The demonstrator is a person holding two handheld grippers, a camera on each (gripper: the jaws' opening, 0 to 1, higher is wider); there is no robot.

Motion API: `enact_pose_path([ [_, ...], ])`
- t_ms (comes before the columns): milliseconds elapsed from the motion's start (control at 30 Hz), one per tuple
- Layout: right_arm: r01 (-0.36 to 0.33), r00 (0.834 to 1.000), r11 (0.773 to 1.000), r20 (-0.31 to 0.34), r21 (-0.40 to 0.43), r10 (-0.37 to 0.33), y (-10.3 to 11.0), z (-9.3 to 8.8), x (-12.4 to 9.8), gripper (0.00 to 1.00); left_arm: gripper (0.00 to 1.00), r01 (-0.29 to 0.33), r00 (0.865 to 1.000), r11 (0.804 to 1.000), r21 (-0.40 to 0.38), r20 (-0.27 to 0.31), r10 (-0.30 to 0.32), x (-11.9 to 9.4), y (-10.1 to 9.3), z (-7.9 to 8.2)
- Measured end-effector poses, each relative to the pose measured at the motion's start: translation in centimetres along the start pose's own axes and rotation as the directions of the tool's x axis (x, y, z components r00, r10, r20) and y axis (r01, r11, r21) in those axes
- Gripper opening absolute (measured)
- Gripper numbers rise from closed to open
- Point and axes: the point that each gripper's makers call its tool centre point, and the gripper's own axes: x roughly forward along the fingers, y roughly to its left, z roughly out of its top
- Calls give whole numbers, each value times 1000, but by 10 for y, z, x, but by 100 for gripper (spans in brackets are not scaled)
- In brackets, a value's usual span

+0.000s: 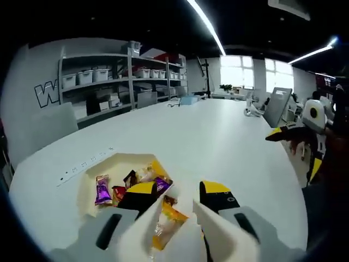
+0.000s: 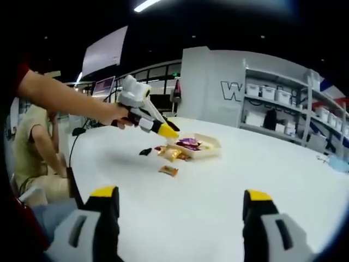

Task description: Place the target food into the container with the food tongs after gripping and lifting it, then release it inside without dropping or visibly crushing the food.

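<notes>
A wide white counter (image 1: 218, 147) is seen in both views, with grey metal shelving (image 1: 120, 82) carrying white storage bins along the wall behind it. On the counter a shallow cream-coloured hexagonal tray (image 1: 117, 164) is set, and wrapped snacks are piled inside it, among them a purple foil packet (image 1: 102, 191). In the left gripper view the left hand-held gripper (image 1: 177, 199), white with black and yellow tips, is held just above the near edge of the tray, its jaws parted by a moderate gap and closed on nothing; an orange and yellow wrapped snack (image 1: 166, 221) lies below and between the jaws, at the tray's near rim, and whether it is touched cannot be told. In the right gripper view the right hand-held gripper (image 2: 180, 204) is held well back from the tray (image 2: 210, 146), its jaws spread wide apart with only bare counter between them. In that view the left hand-held gripper (image 2: 170, 131) is seen in a person's hand (image 2: 122, 117), angled down towards the tray. A small orange wrapped snack (image 2: 168, 171) and a small dark piece (image 2: 145, 152) are seen lying on the counter beside the tray.
</notes>
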Motion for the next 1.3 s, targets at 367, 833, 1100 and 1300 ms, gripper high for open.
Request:
enact_pose_path([
  [367, 2, 1000, 1000, -1, -1, -2, 0, -2, -2, 92, 29, 65, 998, 997, -39, -10, -66, 12, -24, -20],
  [833, 4, 1000, 1000, -5, -2, -4, -1, -4, -2, 92, 29, 128, 991, 991, -46, -37, -130, 28, -30, -34],
  [1100, 10, 1000, 1000, -6, 2, -10, -1, -4, -2, 92, 29, 132, 990, 990, -59, -46, -135, 30, -22, -45],
  [1300, 8, 1000, 1000, -14, 0, -8, 2, -6, 0, 92, 23, 129, 991, 989, -69, -18, -131, 31, -19, -44],
])
